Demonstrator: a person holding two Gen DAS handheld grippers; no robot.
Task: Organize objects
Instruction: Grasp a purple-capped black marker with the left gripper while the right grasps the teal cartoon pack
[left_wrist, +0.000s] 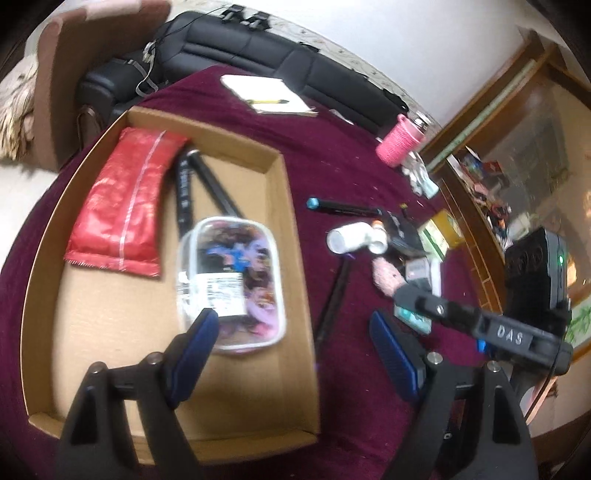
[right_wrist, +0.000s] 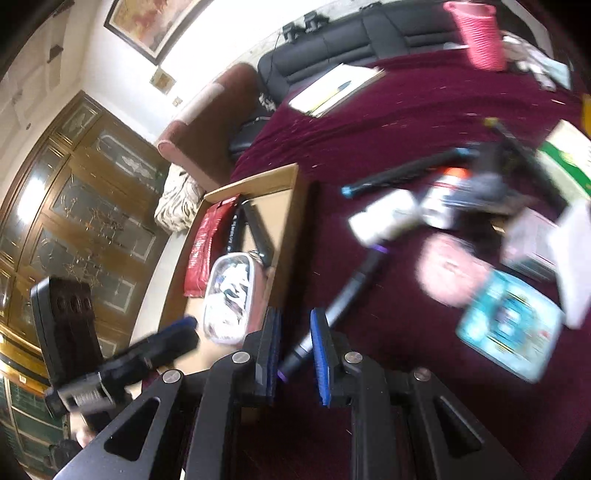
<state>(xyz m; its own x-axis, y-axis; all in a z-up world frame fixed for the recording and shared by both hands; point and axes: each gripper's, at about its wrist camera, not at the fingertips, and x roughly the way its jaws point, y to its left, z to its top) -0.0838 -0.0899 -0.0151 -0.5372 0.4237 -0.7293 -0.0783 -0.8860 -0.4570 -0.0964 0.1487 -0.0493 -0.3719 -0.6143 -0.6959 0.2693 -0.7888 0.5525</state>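
Right hand-held gripper is nearly closed with a slim black marker pen between its blue pads; whether they pinch it is unclear. Left hand-held gripper hangs wide apart above the shallow cardboard tray holding a clear plastic pouch. Gripped near its end, the pen could slip onto the maroon tabletop.

1. We see a maroon cloth covering the table.
2. We see a plain tan cardboard box holding a glossy red pouch.
3. Near the far right edge stands a pink ribbed cup.
4. We see a black marker with a blue cap.
5. A teal packet shows too.
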